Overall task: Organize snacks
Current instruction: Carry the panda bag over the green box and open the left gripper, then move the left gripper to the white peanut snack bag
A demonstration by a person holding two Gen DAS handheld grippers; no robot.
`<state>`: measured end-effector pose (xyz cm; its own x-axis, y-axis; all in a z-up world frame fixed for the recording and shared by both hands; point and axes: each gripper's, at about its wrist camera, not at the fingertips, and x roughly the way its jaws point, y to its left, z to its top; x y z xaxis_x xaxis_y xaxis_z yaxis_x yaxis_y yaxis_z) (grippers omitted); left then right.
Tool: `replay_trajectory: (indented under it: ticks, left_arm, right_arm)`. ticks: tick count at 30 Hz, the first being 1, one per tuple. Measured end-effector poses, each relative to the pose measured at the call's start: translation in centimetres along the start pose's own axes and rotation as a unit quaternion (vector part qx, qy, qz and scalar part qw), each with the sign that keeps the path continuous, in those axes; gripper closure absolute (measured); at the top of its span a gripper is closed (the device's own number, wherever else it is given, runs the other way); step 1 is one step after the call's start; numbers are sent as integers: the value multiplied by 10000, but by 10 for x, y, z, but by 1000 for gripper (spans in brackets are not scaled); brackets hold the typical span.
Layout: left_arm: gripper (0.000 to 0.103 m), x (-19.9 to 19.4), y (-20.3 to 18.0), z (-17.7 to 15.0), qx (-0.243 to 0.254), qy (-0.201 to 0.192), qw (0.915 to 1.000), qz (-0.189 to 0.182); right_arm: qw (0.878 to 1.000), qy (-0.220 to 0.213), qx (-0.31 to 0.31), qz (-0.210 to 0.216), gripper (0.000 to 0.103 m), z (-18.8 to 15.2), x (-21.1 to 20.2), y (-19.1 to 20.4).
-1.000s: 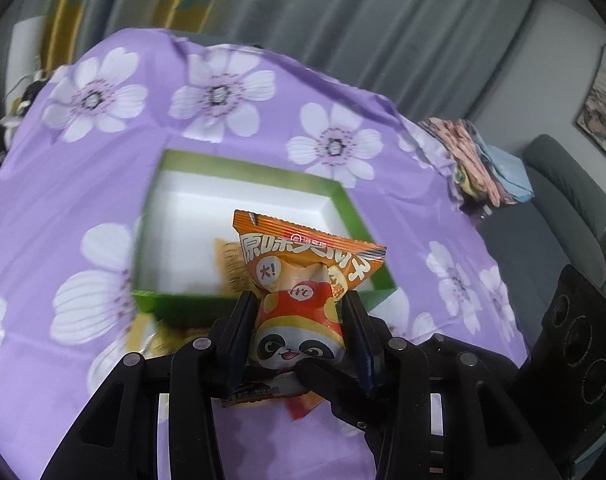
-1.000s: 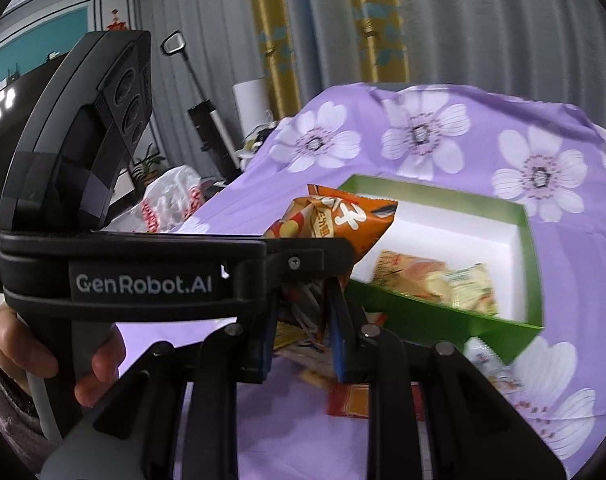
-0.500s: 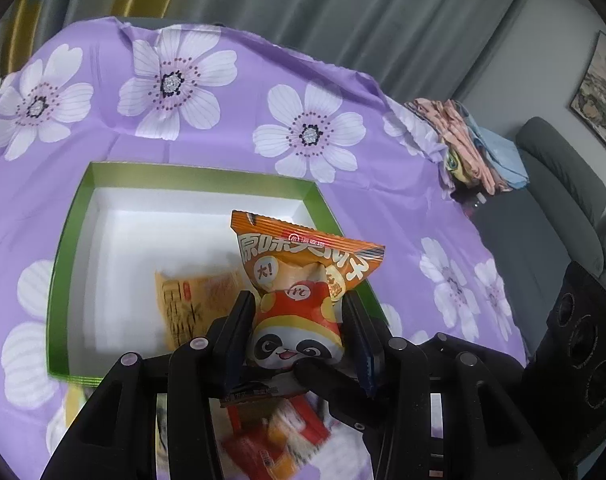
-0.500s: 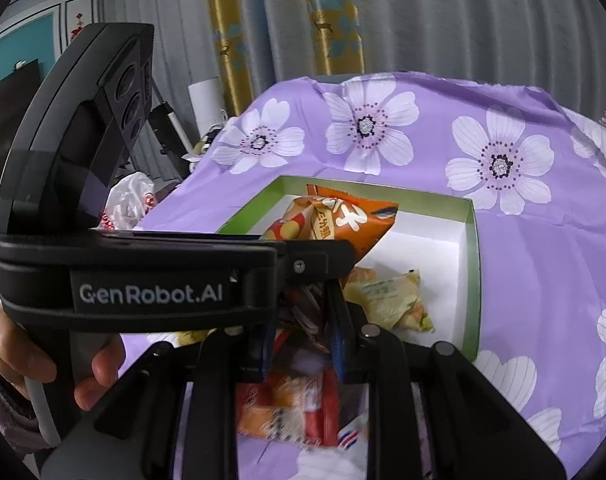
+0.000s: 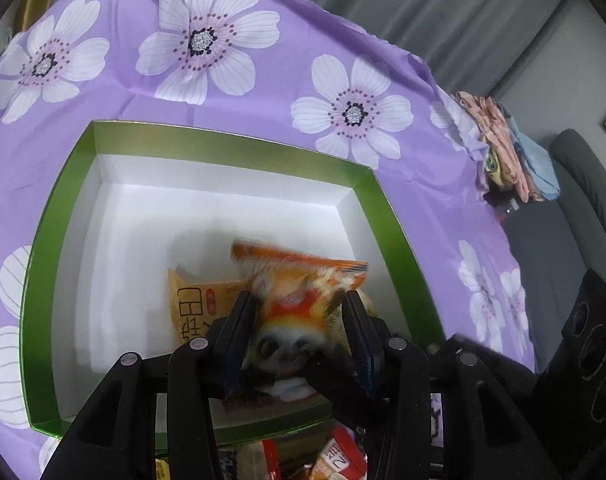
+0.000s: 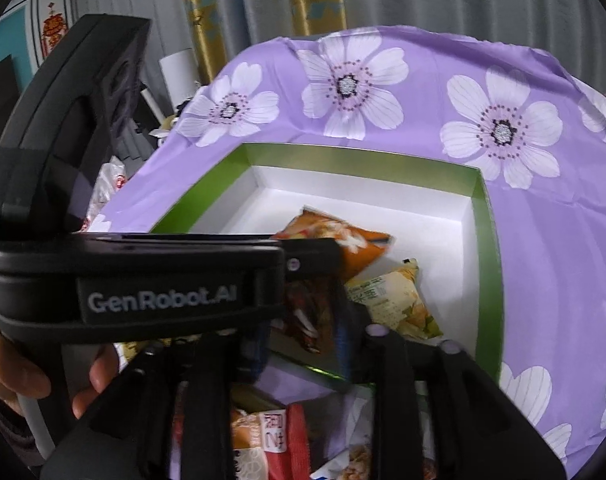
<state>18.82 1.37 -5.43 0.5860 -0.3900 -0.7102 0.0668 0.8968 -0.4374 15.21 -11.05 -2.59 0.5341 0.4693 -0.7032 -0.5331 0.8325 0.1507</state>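
I am holding my left tongs (image 5: 299, 320) over the green box (image 5: 367, 200) on the purple flowered bench (image 5: 263, 92). They are gripping an orange panda packet (image 5: 303, 292) between both fingers, and it is hanging blurred above the white floor of the box, near its right wall. A yellow packet (image 5: 195, 304) is already lying inside, just beside it. My right tongs (image 6: 303, 320) are waiting at the near rim of the box; they look nearly shut, though I cannot tell whether they are holding anything. More packets (image 6: 275, 440) are lying on the bench below them. I judge I am in the placing step: next I should lower the packet, then open the left tongs to release it.
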Motion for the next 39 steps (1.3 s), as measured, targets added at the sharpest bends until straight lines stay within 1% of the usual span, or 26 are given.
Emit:
replay_trajectory:
  ticks: [1,2,3,4,6,8,13,16,20,24,27,29,31,33,35,39]
  left_arm:
    - [43,-2,0,0,-12,-51,10000,68]
    - [35,-5,3,0,-34,-102,9999,94]
    - [22,-8,4,1,-64,-168,9998,89]
    - [20,-14,7,1,-119,-269,9995,69]
    - [20,-23,10,1,-182,-372,9991,62]
    - [20,-36,11,1,-182,-479,9986,105]
    - [16,-66,10,-13,-93,-690,9960,558]
    - [15,-75,11,-27,-131,-672,9963,528]
    - [15,-87,14,-55,-122,-664,9970,373]
    - [15,-100,20,-86,-100,-924,9945,479]
    - [15,-104,30,-110,-164,-1059,9930,501]
    - [15,-103,39,-128,-306,-1053,9926,524]
    - [15,-99,46,-143,-491,-891,9937,462]
    - [15,-95,50,-152,-629,-740,9947,333]
    - [15,-95,45,-155,-594,-692,9954,301]
    - [15,-101,25,-150,-252,-813,9961,240]
  right_arm:
    - [10000,-28,15,-9,56,-1,-2,-1]
    - [10000,-53,36,-22,57,-2,-6,-3]
    - [9999,-78,53,-49,57,-2,-8,-4]
    - [9999,-113,75,-90,57,-3,-12,-6]
    - [9996,-207,128,-128,56,-6,-22,-11]
    - [9993,-295,184,-133,51,-10,-34,-15]
    - [9981,-487,333,-160,41,-24,-63,-23]
    - [9968,-610,473,-190,38,-36,-83,-29]
    - [9957,-642,623,-223,38,-55,-103,-35]
    - [9960,-574,652,-197,38,-78,-115,-36]
    - [9962,-479,698,-207,38,-96,-117,-36]
    - [9956,-431,815,-190,38,-107,-117,-37]
    - [9947,-376,947,-107,37,-118,-115,-39]
    - [9944,-297,1000,-136,37,-122,-110,-40]
    - [9938,-223,1080,-165,37,-124,-102,-42]
    - [9937,-241,1090,-56,37,-125,-96,-38]
